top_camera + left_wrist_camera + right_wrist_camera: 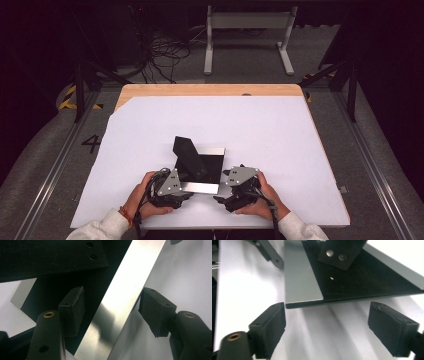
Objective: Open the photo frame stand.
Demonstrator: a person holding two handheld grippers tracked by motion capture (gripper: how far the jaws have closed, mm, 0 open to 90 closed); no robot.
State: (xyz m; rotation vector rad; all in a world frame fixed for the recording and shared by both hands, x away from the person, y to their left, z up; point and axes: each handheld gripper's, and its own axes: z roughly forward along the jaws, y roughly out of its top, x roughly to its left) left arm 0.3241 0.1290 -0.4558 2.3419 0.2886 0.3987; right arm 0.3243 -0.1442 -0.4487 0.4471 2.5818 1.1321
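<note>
Right now, the black stand (199, 162) with silver edges sits low centre of the high view on my white table (150, 130). My left gripper (113, 308) straddles its silver edge, pads not pressing; my right gripper (327, 327) gapes, empty, beside it.

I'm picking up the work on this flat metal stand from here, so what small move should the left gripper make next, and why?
Probably close the left gripper the rest of the way. Its jaws straddle the silver edge strip of the stand, one pad at the outer side, the other still apart from it. The right gripper stands open just short of the stand's edge.
</note>
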